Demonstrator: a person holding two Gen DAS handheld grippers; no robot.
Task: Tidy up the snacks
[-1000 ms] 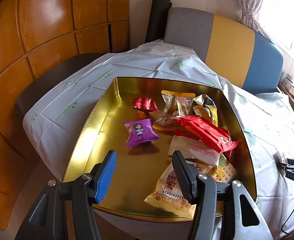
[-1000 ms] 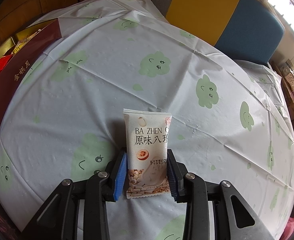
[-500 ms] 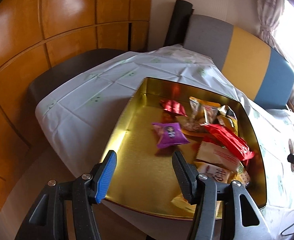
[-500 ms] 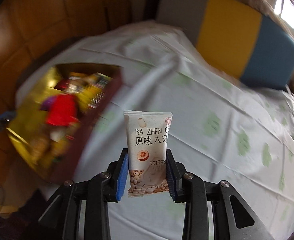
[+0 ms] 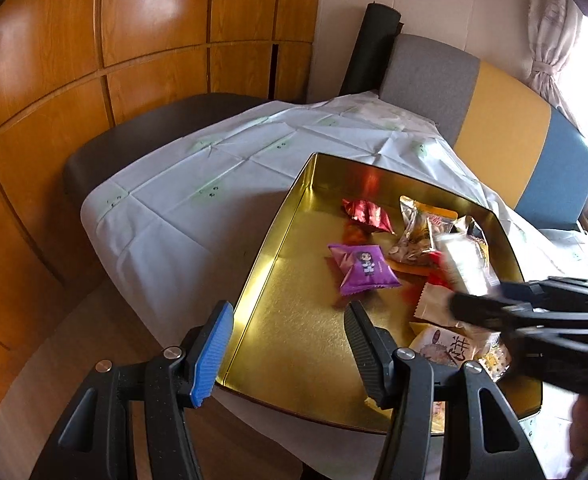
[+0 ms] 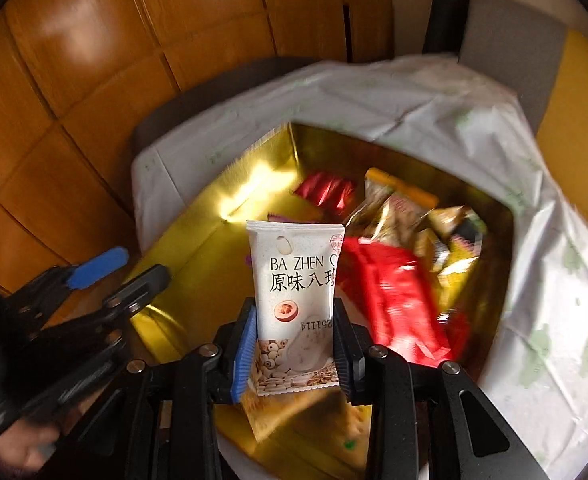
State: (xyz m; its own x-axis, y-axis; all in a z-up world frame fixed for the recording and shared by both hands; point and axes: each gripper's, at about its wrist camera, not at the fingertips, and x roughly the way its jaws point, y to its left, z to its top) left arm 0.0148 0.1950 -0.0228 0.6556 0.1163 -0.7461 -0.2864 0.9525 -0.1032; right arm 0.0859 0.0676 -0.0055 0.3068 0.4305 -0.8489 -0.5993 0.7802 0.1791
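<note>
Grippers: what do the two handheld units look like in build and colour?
The left gripper and right gripper look alike: black angular plastic frames with silver screw heads, one ribbed blue finger pad and one ribbed black. No cables or sleeves are visible.

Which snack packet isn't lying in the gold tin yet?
The white BA ZHEN packet: it is clamped upright in the right gripper above the gold tin. The purple packet and red packet already lie inside.
</note>
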